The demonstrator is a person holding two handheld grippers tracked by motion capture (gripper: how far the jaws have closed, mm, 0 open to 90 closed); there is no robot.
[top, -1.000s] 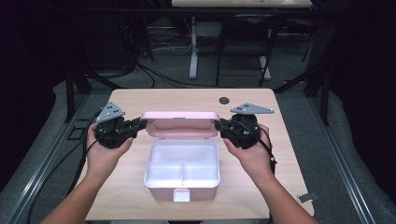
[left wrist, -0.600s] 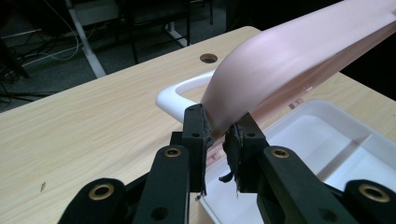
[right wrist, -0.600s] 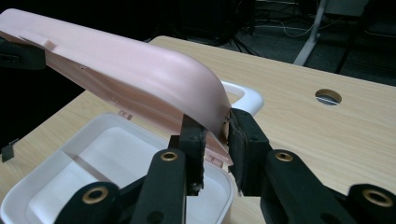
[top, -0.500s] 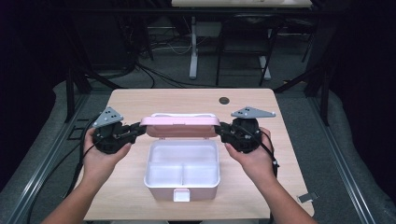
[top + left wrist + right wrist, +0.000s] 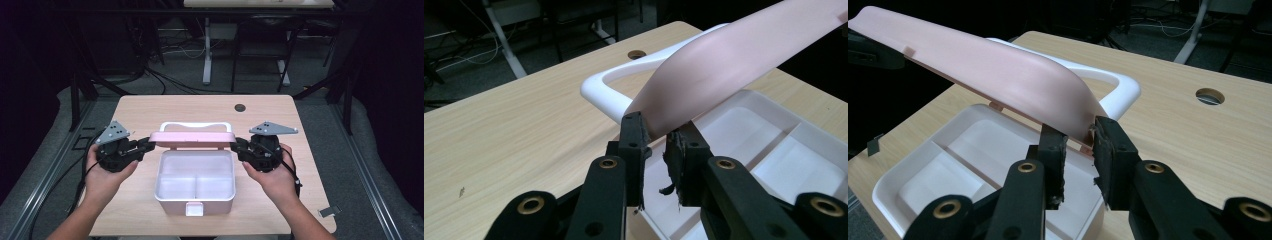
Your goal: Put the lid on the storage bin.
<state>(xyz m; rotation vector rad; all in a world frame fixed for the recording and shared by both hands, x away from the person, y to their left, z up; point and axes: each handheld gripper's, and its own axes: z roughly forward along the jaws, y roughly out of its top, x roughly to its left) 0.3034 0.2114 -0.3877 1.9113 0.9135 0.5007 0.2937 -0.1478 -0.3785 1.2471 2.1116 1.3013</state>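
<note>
A pink lid (image 5: 192, 139) with a white handle (image 5: 195, 125) hangs tilted over the far edge of an open white two-compartment box (image 5: 170, 204). My left gripper (image 5: 150, 145) grips the lid's left end and my right gripper (image 5: 235, 147) grips its right end. In the left gripper view the lid (image 5: 734, 65) runs up and right from between my jaws (image 5: 656, 135), with the box (image 5: 789, 145) below. In the right gripper view the lid (image 5: 998, 65) reaches up and left from my jaws (image 5: 1078, 140), above the empty box (image 5: 923, 185).
The box stands near the front middle of a wooden table (image 5: 150, 107). A round cable hole (image 5: 240, 107) lies at the far right. A small grey clip (image 5: 329, 211) sits by the front right edge. Dark frames and cables stand beyond the table.
Both grippers and the pink lid have drifted slightly toward the near side, closer over the box's far edge. The box has stayed put.
</note>
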